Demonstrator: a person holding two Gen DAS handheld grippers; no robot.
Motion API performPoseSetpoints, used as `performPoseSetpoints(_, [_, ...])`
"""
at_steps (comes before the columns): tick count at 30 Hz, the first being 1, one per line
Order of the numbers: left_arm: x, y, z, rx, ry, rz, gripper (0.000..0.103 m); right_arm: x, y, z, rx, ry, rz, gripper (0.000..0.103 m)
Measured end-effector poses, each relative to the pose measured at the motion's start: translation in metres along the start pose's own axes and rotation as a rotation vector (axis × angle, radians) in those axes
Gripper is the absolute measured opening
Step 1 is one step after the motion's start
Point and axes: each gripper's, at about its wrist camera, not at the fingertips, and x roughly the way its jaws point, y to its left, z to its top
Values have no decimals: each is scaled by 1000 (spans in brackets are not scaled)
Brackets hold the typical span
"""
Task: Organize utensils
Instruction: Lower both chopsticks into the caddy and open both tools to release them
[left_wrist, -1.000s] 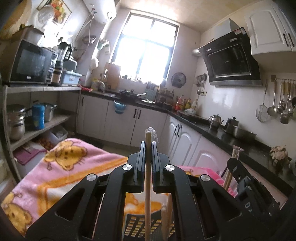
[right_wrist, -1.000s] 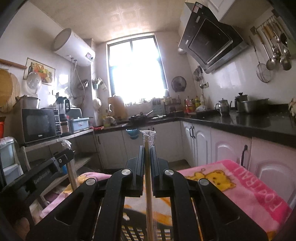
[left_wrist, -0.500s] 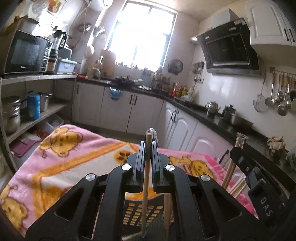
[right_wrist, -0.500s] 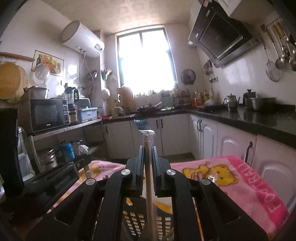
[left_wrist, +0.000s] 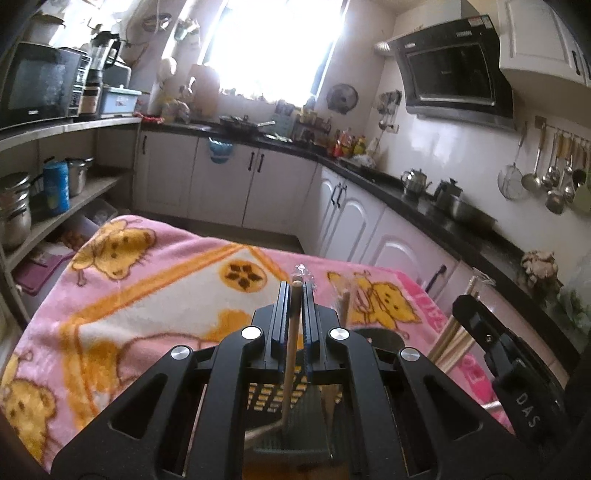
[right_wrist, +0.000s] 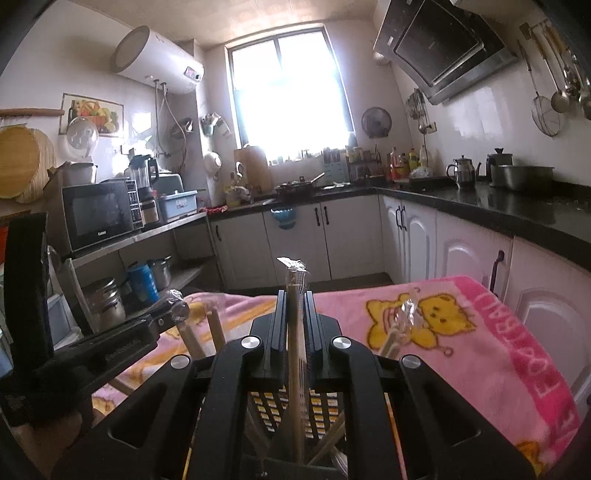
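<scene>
My left gripper (left_wrist: 295, 288) is shut on a plain wooden stick (left_wrist: 290, 354). The stick's lower end reaches down into a black slotted utensil basket (left_wrist: 271, 397) under the jaws. My right gripper (right_wrist: 295, 295) is shut on a plastic-wrapped pair of chopsticks (right_wrist: 295, 347), held upright over the same basket (right_wrist: 275, 406). In the left wrist view the right gripper (left_wrist: 476, 314) shows at the right edge with its chopsticks (left_wrist: 452, 338). From the right wrist view, the left gripper (right_wrist: 173, 310) comes in at the left. More sticks (right_wrist: 216, 328) and a wrapped pair (right_wrist: 399, 328) stand in the basket.
The basket sits on a table covered by a pink bear-print blanket (left_wrist: 147, 295). White cabinets under a black counter (right_wrist: 517, 218) run along the right and far side. Shelves with pots and a microwave (right_wrist: 99, 214) stand on the left.
Both grippers have tipped downward, so the blanket and the basket fill more of each view. The held sticks now reach lower into the basket. Both grips have stayed closed.
</scene>
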Motion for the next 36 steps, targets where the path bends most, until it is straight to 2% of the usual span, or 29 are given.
performPoseSetpoints(4, [-3,1,0,-8,39,-13,3,-1,-2,-4,-5,24,-6,10])
performPoseSetpoints(8, [-5,0,0,-5,71,-11,11,-1,-5,-6,4,51,-14,10])
performPoseSetpoints(13, [-10,-4,0,13,92,-16,16,-2,-5,-7,8,84,-5,11])
performPoseSetpoints(19, [-13,-3,-3,12,110,-6,22,-3,-2,-8,5,116,7,24])
performPoseSetpoints(22, [-16,-2,-3,7,114,-4,23,-7,-2,-9,-6,127,8,35])
performPoseSetpoints(33, [-32,-5,-6,4,136,5,39,-26,-6,-8,-21,148,13,43])
performPoseSetpoints(36, [-37,-7,-8,13,142,5,48,-32,-5,-9,-25,152,17,46])
